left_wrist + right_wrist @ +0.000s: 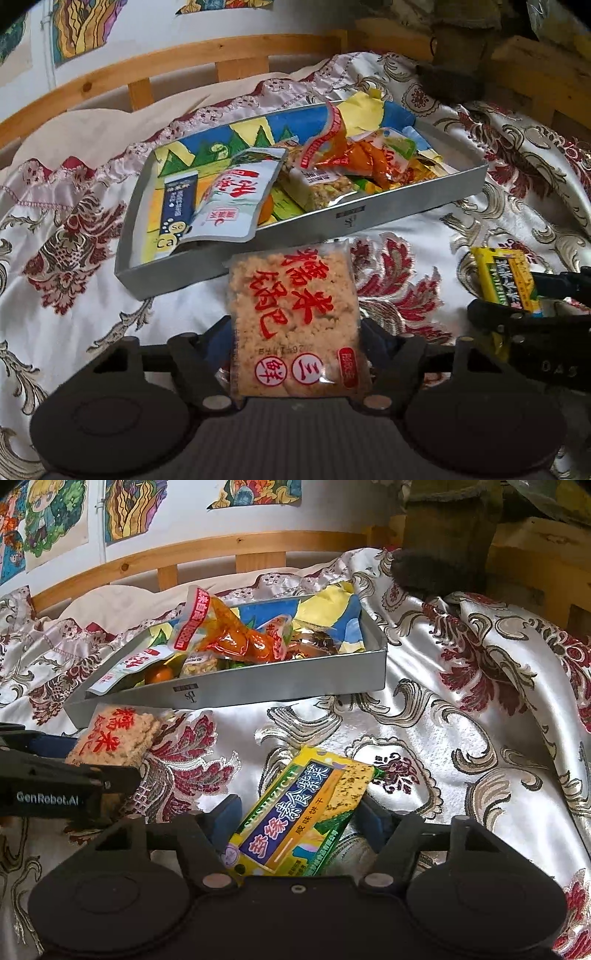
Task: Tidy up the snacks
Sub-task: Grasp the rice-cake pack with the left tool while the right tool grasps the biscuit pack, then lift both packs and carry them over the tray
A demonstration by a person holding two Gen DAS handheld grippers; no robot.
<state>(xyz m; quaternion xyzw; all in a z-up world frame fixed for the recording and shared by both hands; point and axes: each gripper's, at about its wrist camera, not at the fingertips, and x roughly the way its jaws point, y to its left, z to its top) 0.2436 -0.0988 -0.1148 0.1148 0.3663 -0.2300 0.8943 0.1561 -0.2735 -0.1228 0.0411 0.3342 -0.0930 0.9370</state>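
**Two packets in the claws, tray already part-filled**

Well along, by the look of it. Most snacks already inside the grey tray point(354, 218), resting on the floral bedspread point(74, 317). Only two seen outside it, both gripped and held just in front of the tray's near wall.

Left claw point(295, 332) pinching a clear rice-crisp packet point(293, 314) with red characters, top edge close to the tray's near wall, apparently just short of it. Right claw point(295, 823) pinching a yellow seaweed cracker packet point(306, 812), tilted, a little further from the tray and off its right end.

Left to do, as a judgement: carry both over the wall and set them in. Bare floor showing toward the tray's left end; right half crowded.

Counted inside the tray:
- one white pouch with red characters point(236, 199), leaning over the near wall
- one clear packet of grainy bars point(325, 188)
- one orange vacuum-packed snack with a red-and-white header point(236, 638)
- one round orange item point(159, 674), possibly a fruit
- several more wrappers beneath, too jumbled to count

Outside the tray: two packets, one per claw. No other loose snack visible on the bedspread around the tray.
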